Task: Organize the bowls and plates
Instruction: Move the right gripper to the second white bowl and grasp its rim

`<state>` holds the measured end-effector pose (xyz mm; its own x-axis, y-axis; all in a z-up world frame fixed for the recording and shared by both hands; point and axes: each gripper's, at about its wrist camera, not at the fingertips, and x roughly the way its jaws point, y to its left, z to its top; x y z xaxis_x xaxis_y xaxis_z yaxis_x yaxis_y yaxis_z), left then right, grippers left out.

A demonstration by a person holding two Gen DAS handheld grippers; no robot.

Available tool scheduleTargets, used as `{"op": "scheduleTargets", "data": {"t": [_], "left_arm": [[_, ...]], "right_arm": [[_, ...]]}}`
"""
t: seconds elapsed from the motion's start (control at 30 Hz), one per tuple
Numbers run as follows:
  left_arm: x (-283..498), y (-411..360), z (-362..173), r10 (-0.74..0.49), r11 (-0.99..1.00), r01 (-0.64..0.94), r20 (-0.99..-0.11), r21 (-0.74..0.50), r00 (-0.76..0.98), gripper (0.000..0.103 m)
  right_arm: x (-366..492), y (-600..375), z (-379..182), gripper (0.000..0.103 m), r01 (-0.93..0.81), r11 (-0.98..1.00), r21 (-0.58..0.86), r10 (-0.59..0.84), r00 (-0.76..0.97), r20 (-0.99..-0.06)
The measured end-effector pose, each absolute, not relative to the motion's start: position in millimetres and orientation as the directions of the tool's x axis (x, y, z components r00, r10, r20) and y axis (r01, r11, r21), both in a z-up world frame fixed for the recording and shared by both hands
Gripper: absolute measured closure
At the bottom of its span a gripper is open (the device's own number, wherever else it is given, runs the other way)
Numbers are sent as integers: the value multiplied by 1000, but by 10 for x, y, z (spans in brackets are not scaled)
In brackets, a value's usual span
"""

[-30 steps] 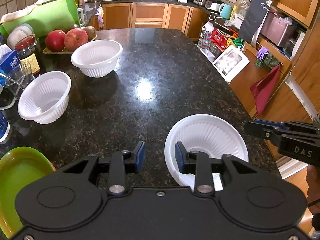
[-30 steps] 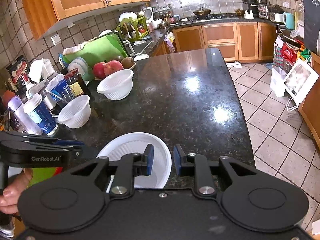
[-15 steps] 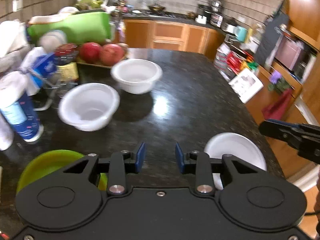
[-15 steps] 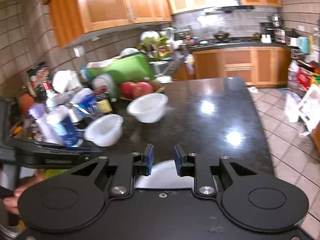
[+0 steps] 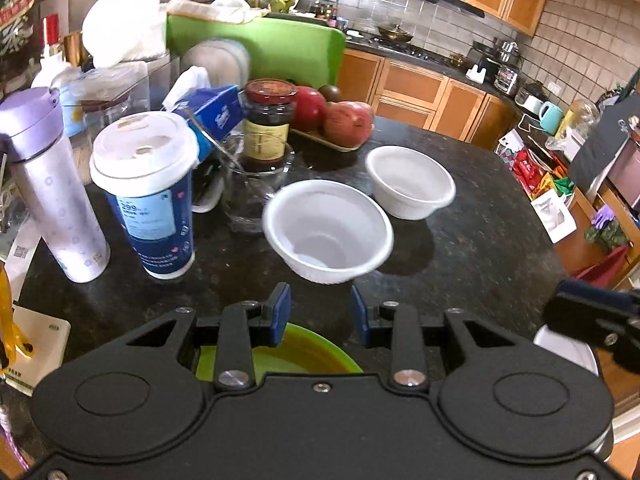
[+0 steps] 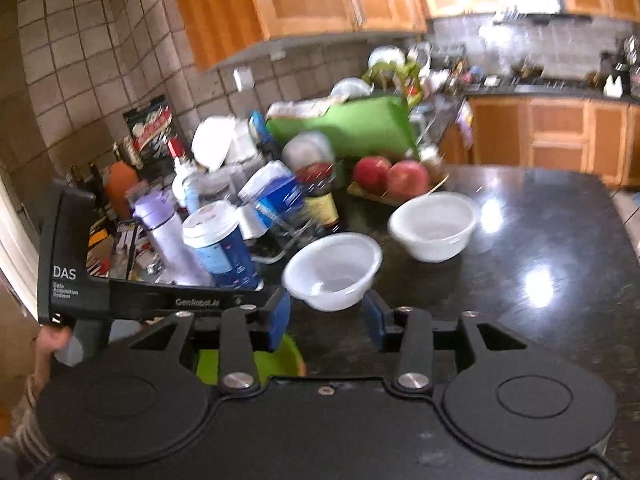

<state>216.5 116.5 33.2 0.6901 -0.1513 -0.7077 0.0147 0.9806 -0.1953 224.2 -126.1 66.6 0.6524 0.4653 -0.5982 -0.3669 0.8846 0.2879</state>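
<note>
Two white ribbed bowls stand on the black counter: a near one [image 5: 328,232] [image 6: 332,268] and a far one [image 5: 410,182] [image 6: 434,226]. A green plate [image 5: 304,354] [image 6: 276,356] lies under the fingers of both grippers. A white plate [image 5: 568,354] shows at the right edge of the left wrist view, partly hidden by the right gripper's body. My left gripper [image 5: 320,314] is open and empty, just short of the near bowl. My right gripper [image 6: 326,318] is open and empty, also facing the near bowl.
A paper cup [image 5: 148,196], a purple bottle [image 5: 52,192], a dark jar [image 5: 268,126], a glass dish with a spoon [image 5: 244,196] and a fruit tray [image 5: 332,120] crowd the counter's left side. The counter edge drops to the floor on the right.
Both grippers have swung left toward the cluttered side. The white plate has slid out to the right of the views, and the green plate now lies under the fingers.
</note>
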Motion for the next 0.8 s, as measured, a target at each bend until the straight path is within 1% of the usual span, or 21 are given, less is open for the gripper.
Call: {"op": "scheduleTargets", "data": {"t": [0.1,0.23,0.43,0.5,0.53,0.57,0.67,0.8], "left_arm": [[2265,1222,312,-142,982,9,-712,-187,687,61],[2433,1291,253,-143,982,8,-728,-186,670,61],[2701,1287,171,-122,986,-5,-754,-164,646,61],[2780,1305,135,-113,987,-15,-760,-159,640,61],[2823,1316,122,-110,987,-23,-765,-160,635,61],[2854,1327,112,-111,986,-28,-769,-165,630,61],[2940,1374,74,-124,983,-33,-780,-183,613,61],[3043,1410,17,-112,982,-57,-792,-182,601,61]], "right_arm": [[2531,-1123,601,60,-349,874,339,485,567,-666],[2844,-1014,539,63,-314,901,299,427,529,-733],[3247,-975,446,63,-255,935,246,347,517,-783],[3396,-974,392,65,-232,941,245,331,498,-801],[3471,-978,366,68,-222,943,246,326,489,-809],[3548,-971,341,69,-217,944,248,324,478,-817],[3724,-944,276,69,-212,943,257,328,450,-831],[3849,-887,219,69,-229,938,260,337,428,-839]]}}
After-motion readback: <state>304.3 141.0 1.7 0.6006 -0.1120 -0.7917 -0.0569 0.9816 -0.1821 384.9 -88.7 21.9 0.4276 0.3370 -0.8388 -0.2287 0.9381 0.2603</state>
